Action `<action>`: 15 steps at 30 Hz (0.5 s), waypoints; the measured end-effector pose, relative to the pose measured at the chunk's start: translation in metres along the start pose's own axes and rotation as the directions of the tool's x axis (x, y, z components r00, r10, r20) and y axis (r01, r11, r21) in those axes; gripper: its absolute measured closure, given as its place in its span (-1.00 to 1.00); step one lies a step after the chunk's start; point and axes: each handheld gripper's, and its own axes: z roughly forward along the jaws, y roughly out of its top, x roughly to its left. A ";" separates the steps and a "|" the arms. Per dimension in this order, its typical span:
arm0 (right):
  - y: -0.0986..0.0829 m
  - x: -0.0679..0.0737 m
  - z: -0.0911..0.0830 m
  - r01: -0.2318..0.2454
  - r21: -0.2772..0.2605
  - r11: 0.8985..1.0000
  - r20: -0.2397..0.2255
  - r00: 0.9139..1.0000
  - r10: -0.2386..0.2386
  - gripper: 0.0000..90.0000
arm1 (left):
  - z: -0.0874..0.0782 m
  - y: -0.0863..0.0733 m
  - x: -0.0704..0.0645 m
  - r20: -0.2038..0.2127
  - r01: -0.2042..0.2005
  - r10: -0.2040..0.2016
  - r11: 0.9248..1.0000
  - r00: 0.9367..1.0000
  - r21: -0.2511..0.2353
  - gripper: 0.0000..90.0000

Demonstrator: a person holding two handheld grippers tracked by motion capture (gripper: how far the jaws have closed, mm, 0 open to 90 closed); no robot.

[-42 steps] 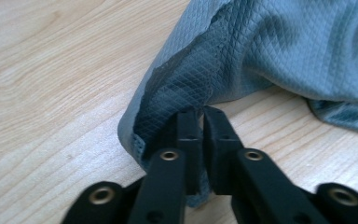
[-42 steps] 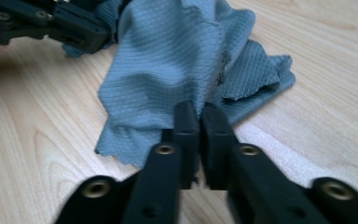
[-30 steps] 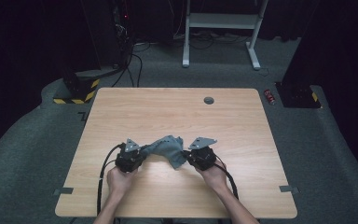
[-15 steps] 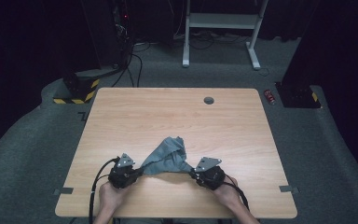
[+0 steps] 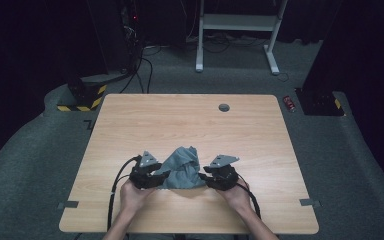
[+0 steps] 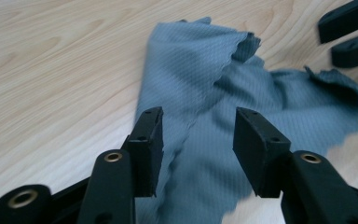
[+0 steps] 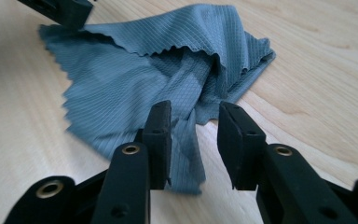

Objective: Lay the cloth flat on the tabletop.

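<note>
A crumpled grey-blue cloth [image 5: 182, 167] lies on the wooden table [image 5: 190, 125] near its front edge. My left gripper [image 5: 164, 175] sits at the cloth's left edge and my right gripper [image 5: 203, 177] at its right edge, each held in a hand. In the left gripper view the jaws [image 6: 198, 126] stand open over the cloth [image 6: 205, 74], which lies flat beneath them. In the right gripper view the jaws [image 7: 193, 116] are open too, with a corner of the cloth [image 7: 135, 70] lying on the table between them.
A round grommet hole [image 5: 224, 107] sits near the table's far edge. On the floor beyond the table are a white frame [image 5: 235, 30], cables, a yellow-black striped base [image 5: 82, 100] and a small red can [image 5: 290, 102].
The grippers drew the cloth toward the table's front edge and stretched it, then came slightly forward and inward. The cloth now lies slack and both sets of jaws stand open.
</note>
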 end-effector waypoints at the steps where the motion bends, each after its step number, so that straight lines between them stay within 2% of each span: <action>1: 0.002 0.001 0.004 -0.001 0.006 1.000 0.007 1.000 0.001 0.42 | 0.005 0.004 -0.001 -0.006 -0.006 0.006 1.000 1.000 0.010 0.14; 6: 0.006 0.006 0.022 0.003 0.032 0.999 0.012 1.000 -0.003 0.39 | 0.025 0.022 -0.006 -0.028 -0.025 0.025 1.000 0.999 0.016 0.06; 12: 0.003 0.009 0.035 -0.003 0.065 0.998 0.018 1.000 0.002 0.39 | 0.045 0.035 -0.018 -0.011 -0.038 0.038 0.999 0.999 0.014 0.01; 15: 0.002 0.009 0.037 -0.007 0.069 0.998 0.018 1.000 0.006 0.40 | 0.056 0.040 -0.025 -0.032 -0.080 0.081 0.996 0.996 0.033 0.01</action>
